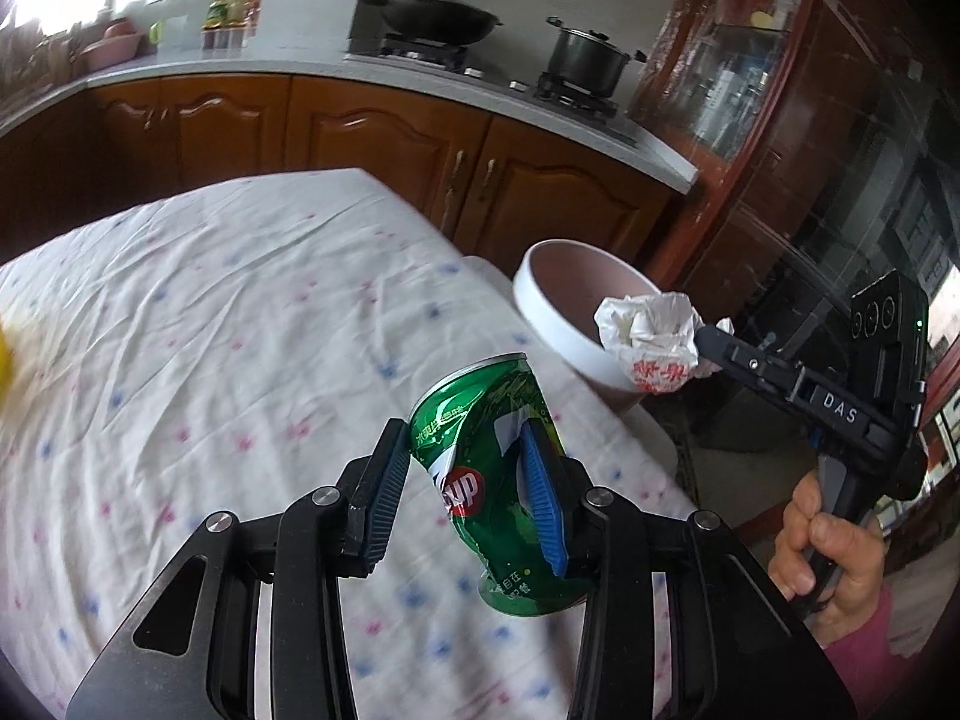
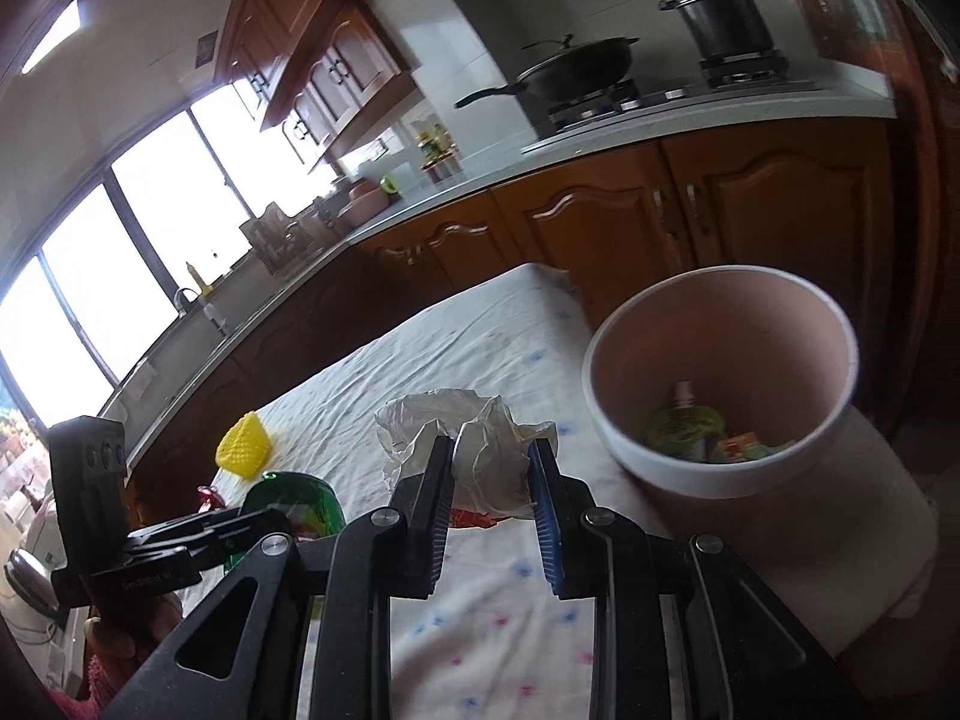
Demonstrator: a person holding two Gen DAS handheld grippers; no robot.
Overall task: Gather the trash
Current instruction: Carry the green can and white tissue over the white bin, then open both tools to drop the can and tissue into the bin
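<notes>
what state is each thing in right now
can: dented, held off the table in the left gripper
wrapper: crumpled, clamped in the right gripper, near the bin rim
bin: open, some trash at the bottom
wok: on the stove
pot: lidded, on the stove
yellow thing: lying on the tablecloth
</notes>
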